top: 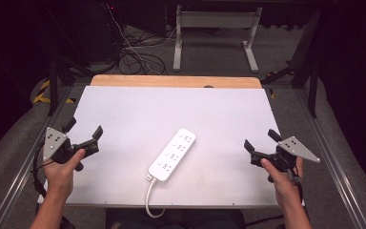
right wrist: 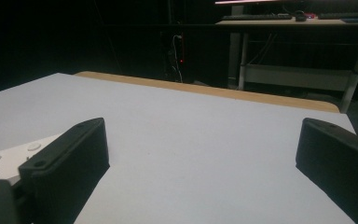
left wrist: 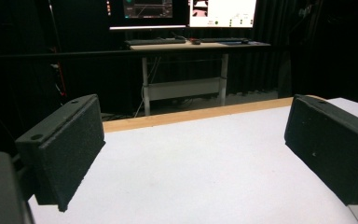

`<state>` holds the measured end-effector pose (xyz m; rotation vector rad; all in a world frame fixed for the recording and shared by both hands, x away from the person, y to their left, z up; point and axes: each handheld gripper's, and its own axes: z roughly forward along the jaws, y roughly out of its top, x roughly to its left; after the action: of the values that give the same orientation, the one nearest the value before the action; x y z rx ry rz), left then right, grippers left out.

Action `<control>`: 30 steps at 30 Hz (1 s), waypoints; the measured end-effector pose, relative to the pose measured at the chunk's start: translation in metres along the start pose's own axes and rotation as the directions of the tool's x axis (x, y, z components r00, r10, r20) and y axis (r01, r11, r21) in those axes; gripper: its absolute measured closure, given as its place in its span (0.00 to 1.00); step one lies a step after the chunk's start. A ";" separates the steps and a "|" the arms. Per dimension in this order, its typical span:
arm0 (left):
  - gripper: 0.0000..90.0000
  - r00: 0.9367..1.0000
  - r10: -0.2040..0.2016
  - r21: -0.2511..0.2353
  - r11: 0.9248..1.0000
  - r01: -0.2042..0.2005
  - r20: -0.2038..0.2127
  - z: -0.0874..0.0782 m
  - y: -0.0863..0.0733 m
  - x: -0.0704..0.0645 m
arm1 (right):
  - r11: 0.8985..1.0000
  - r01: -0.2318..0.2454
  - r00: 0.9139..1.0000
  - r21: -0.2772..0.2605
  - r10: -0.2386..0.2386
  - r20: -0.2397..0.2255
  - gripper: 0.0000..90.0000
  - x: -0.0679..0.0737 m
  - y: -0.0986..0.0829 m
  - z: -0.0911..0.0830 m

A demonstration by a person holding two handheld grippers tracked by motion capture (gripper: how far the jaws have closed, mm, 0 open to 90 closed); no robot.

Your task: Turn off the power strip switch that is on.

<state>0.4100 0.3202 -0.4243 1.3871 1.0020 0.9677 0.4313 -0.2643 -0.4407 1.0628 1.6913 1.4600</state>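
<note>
White laminate covers the surface (top: 124, 114) we work over. Near its left edge our left hand-held gripper (top: 82, 130) hovers with jaws spread wide, holding nothing. Between both tools, toward the near edge, lies the white power strip (top: 172, 153), angled, its cord (top: 148, 200) trailing off. Near the right edge, our right hand-held gripper (top: 259, 140) is likewise spread and empty. We should probably approach the strip square across its narrow sides.

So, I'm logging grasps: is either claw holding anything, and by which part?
Nothing is held. Left claw and right claw are open, apart from the power strip.
</note>
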 end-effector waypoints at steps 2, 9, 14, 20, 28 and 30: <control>0.06 1.000 0.001 -0.007 1.000 -0.001 -0.003 -0.003 0.001 0.000 | 1.000 -0.002 1.000 -0.001 0.002 -0.001 0.03 0.001 0.000 -0.001; 0.06 1.000 -0.004 0.001 1.000 0.004 -0.017 -0.003 0.000 0.006 | 1.000 -0.006 1.000 0.000 0.006 0.006 0.03 -0.002 0.000 0.001; 0.06 1.000 0.000 0.007 1.000 0.001 -0.014 -0.002 -0.001 0.007 | 1.000 -0.009 1.000 0.002 0.009 0.001 0.03 -0.002 0.000 0.003; 0.06 1.000 0.002 0.015 1.000 -0.002 -0.012 0.000 -0.002 0.006 | 1.000 -0.009 1.000 0.004 0.009 -0.005 0.03 -0.002 -0.001 0.004; 0.06 1.000 0.000 0.013 1.000 0.000 -0.014 -0.002 -0.002 0.007 | 1.000 -0.009 1.000 0.002 0.009 -0.006 0.03 -0.001 -0.001 0.005; 0.06 1.000 -0.001 0.014 1.000 0.001 -0.012 -0.001 -0.003 0.007 | 1.000 -0.003 1.000 0.005 0.003 -0.006 0.03 -0.001 -0.001 0.005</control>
<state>0.4110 0.3278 -0.4267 1.3938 1.0205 0.9704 0.4357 -0.2630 -0.4421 1.0650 1.6996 1.4632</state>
